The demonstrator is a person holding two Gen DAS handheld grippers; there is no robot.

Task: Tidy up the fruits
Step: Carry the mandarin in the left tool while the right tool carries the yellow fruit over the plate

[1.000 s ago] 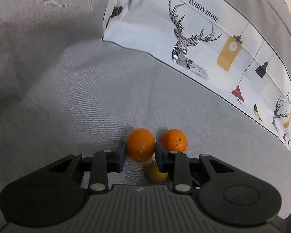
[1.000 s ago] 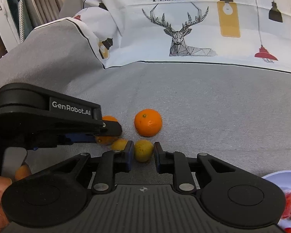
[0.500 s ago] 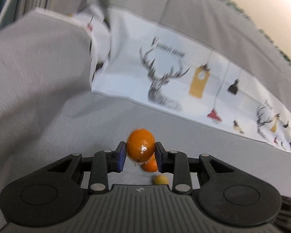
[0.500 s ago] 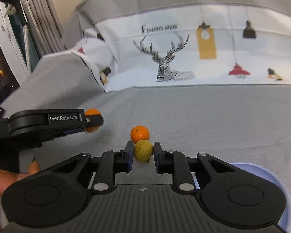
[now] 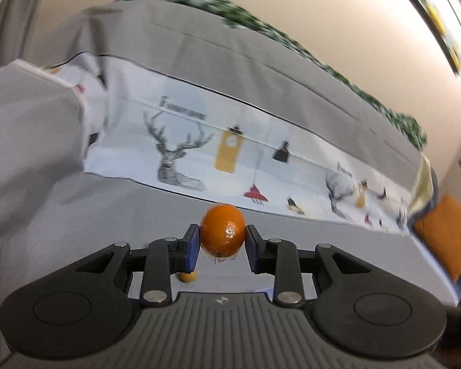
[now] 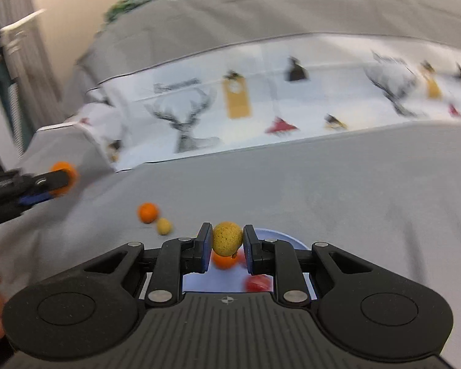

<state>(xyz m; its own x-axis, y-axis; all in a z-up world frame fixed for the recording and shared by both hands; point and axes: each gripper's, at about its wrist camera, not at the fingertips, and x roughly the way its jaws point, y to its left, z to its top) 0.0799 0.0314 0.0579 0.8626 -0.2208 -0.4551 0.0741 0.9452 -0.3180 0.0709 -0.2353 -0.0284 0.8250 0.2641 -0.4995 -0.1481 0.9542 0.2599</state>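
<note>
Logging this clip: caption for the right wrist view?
Right tool holds a yellow-green fruit above the blue plate with fruit in it.

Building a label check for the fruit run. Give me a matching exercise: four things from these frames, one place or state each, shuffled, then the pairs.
Things:
1. orange
2. yellow-green fruit
3. red fruit
4. small orange

Places or states:
A. lying in the pale blue plate
B. clamped in the left tongs, lifted off the cloth
C. lying on the grey cloth, beside a small yellow fruit
D. clamped in the right tongs, above the plate

Pairs: 1-B, 2-D, 3-A, 4-C
</note>
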